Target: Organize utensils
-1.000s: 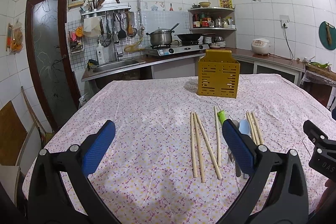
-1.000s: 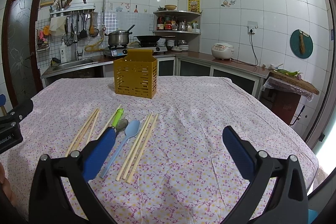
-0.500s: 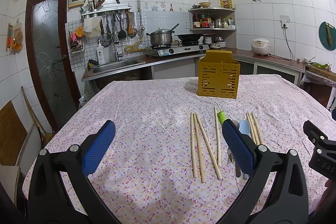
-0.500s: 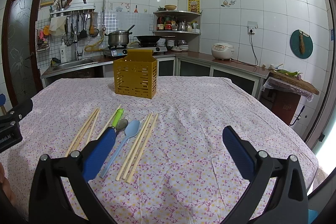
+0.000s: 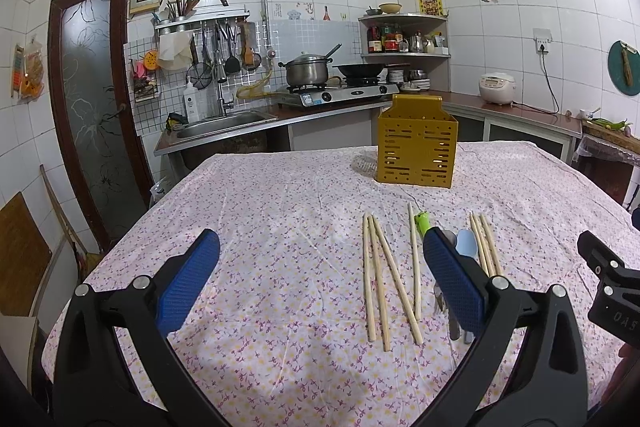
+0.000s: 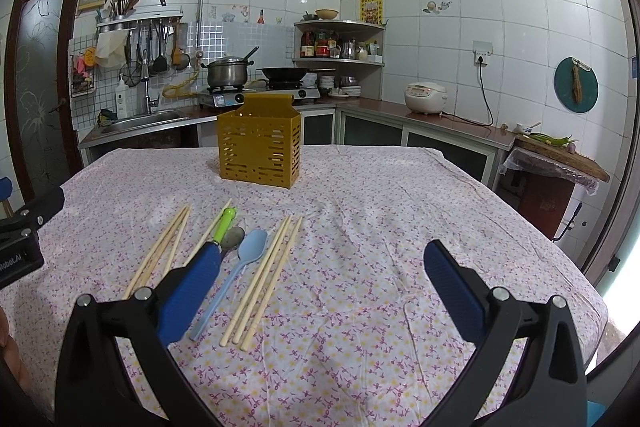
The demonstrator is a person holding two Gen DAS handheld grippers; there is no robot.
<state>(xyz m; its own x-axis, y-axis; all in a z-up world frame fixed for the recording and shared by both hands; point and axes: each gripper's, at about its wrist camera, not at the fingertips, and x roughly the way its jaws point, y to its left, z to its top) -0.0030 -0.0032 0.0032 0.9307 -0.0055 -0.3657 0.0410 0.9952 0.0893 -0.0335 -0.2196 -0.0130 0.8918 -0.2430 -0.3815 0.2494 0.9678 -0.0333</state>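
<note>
A yellow slotted utensil holder [image 5: 416,145] [image 6: 259,143] stands upright on the far middle of the table. In front of it lie several wooden chopsticks [image 5: 380,279] [image 6: 264,277], a light blue spoon [image 6: 236,269] [image 5: 466,242], a green-handled utensil [image 6: 225,223] [image 5: 421,221] and a metal spoon [image 6: 233,237]. My left gripper [image 5: 320,281] hovers open over the cloth, left of the utensils. My right gripper [image 6: 320,281] is open too, to their right, its left finger [image 6: 192,291] overlapping the green-handled utensil in view. Nothing is held.
The table carries a pink floral cloth [image 6: 360,211]. Behind it run a counter with a sink [image 5: 224,121], a gas stove with a pot [image 5: 306,73], a corner shelf and a rice cooker [image 6: 425,98]. A side table with vegetables [image 6: 556,155] stands at the right.
</note>
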